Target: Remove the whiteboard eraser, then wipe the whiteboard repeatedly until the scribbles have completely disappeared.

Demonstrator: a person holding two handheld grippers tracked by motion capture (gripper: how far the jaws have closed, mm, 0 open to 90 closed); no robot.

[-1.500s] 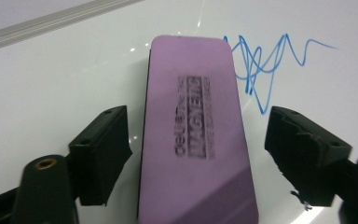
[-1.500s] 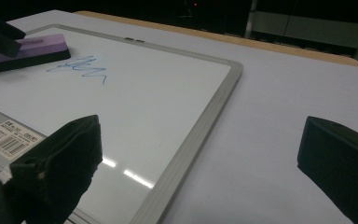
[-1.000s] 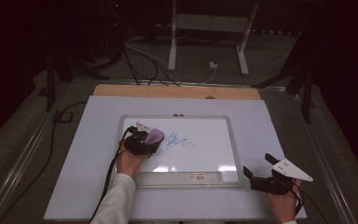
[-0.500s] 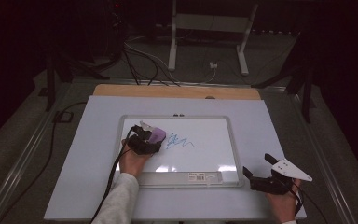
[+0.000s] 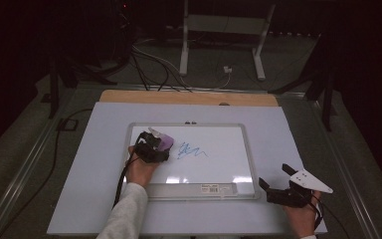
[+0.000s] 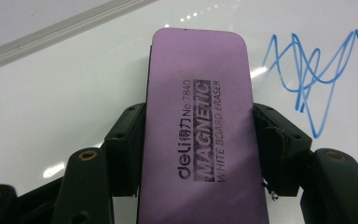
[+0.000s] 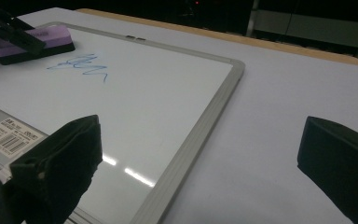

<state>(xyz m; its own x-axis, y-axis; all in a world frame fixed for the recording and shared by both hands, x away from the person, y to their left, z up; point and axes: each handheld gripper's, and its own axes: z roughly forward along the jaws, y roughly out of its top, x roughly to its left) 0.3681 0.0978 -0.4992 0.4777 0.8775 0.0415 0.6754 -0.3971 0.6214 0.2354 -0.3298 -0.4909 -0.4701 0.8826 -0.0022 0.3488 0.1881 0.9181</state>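
A framed whiteboard (image 5: 248,149) lies flat on the table, with a blue scribble (image 5: 190,150) near its middle. My left gripper (image 5: 155,145) is shut on a purple magnetic whiteboard eraser (image 6: 198,126), which rests on the board just left of the scribble (image 6: 314,79). Both pads press the eraser's long sides. My right gripper (image 5: 274,180) stands open off the board's lower right corner, nothing between its jaws. From the right gripper view the eraser (image 7: 32,42) sits at the far left, beside the scribble (image 7: 80,65).
The whiteboard sits on a pale sheet (image 5: 89,164) covering the table, with a wooden strip (image 5: 189,97) along the far edge. A barcode label (image 5: 218,188) marks the board's near frame. Cables and a metal stand (image 5: 219,40) lie on the dark floor beyond.
My left gripper has shifted the eraser slightly away from me along the board's left part. The right gripper has kept still.
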